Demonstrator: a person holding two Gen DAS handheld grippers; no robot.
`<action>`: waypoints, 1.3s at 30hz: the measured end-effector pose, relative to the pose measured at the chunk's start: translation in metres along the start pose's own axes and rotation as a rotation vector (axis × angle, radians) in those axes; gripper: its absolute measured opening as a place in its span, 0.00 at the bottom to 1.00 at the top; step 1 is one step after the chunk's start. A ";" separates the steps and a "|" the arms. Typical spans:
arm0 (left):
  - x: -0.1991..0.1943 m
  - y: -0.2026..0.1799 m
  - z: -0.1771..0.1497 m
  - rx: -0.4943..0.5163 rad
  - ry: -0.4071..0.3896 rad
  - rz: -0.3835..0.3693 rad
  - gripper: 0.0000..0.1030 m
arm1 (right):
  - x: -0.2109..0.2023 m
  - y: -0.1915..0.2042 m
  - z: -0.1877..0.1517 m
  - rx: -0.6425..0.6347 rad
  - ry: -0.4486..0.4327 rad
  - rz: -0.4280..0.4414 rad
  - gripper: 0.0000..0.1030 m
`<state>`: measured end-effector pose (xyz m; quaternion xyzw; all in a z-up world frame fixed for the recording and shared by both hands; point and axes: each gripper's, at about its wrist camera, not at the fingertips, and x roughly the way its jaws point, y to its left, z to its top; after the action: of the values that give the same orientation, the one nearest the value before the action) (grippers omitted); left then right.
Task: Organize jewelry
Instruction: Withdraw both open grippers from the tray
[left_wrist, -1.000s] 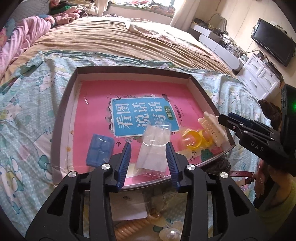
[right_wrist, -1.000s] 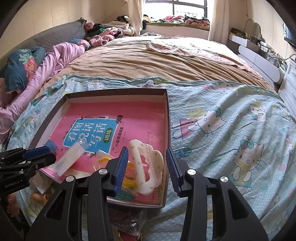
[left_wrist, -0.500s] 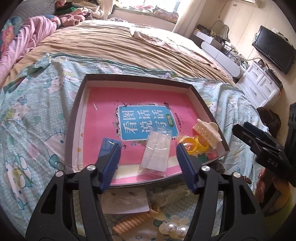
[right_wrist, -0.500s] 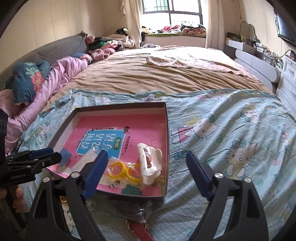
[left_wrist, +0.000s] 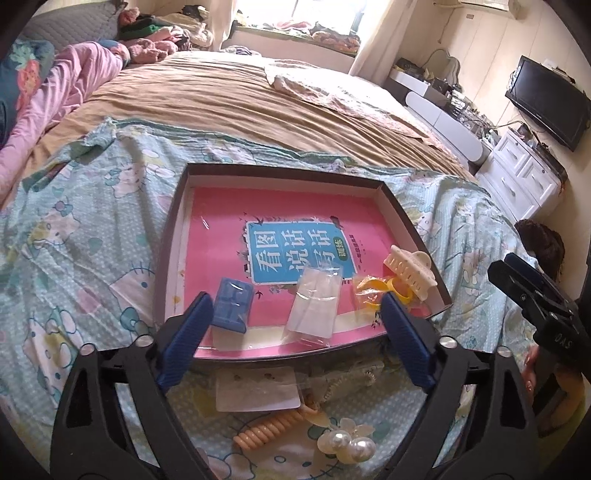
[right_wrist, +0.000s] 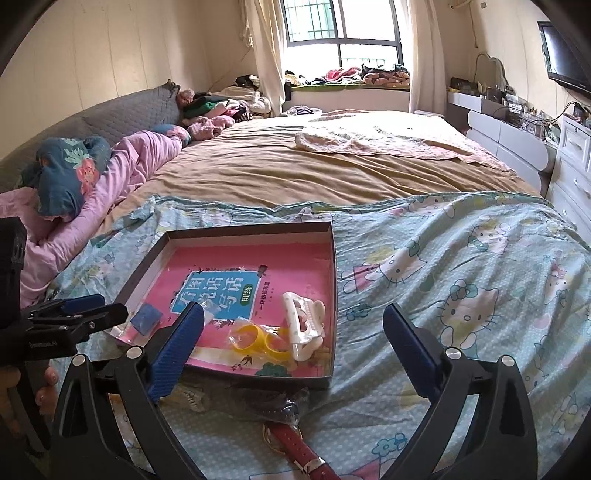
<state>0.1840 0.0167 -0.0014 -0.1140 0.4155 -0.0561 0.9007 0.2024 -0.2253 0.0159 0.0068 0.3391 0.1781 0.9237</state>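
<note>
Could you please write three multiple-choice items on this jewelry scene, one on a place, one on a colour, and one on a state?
1. Where does the white hair claw lie?
A. Inside the box, at its right side
B. On the blanket outside the box
C. On the brown bedspread

2. What colour is the watch strap on the blanket in front of the box?
A. Green
B. Red
C. White

3. How do the jaws of the right gripper stand?
A. Shut on the hair claw
B. Shut on nothing
C. Wide open and holding nothing

Answers:
1. A: both views show the claw within the box wall, next to the yellow rings.
2. B: the right wrist view shows a red strap near the bottom edge.
3. C: the blue fingers stand far apart with nothing between them.
</note>
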 end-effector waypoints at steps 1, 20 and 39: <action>-0.002 0.000 0.000 -0.001 -0.005 0.001 0.87 | -0.001 0.000 0.000 0.001 -0.002 0.000 0.94; -0.038 0.006 0.000 -0.017 -0.075 0.023 0.90 | -0.029 0.003 0.000 -0.003 -0.042 0.004 0.95; -0.071 0.008 -0.012 -0.007 -0.129 0.032 0.90 | -0.061 0.015 -0.007 -0.053 -0.073 0.034 0.95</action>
<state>0.1289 0.0362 0.0416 -0.1138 0.3585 -0.0326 0.9260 0.1504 -0.2319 0.0506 -0.0051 0.3004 0.2024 0.9321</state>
